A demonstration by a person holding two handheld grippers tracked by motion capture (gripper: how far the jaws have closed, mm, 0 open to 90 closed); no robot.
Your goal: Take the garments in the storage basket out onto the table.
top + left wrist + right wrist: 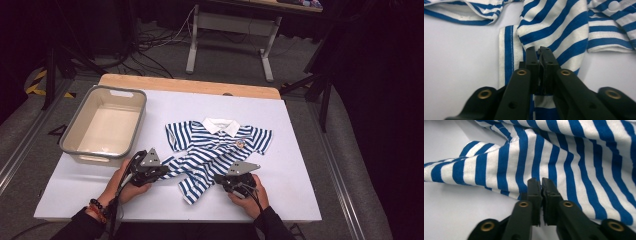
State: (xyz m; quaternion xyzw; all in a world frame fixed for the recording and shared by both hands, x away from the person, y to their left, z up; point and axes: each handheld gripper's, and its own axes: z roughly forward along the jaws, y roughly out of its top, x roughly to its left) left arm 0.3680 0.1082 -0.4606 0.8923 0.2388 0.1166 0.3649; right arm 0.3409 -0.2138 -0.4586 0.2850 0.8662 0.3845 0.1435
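The shirt lies on the worktop between the two tools, its hem end nearest them and its collar farthest. The left hand-held gripper is at the hem's left corner, the right hand-held gripper at its right. The tub sits beyond the left hand-held gripper, left of the shirt.

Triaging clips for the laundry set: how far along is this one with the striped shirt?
Early. Done: both grips look set, the left gripper and right gripper each shut on the bottom edge of the striped shirt. In hand: the shirt lies rumpled on the white table, collar away from the person, not yet lifted. Left: probably folding or moving it; the grey bin beside it holds nothing.
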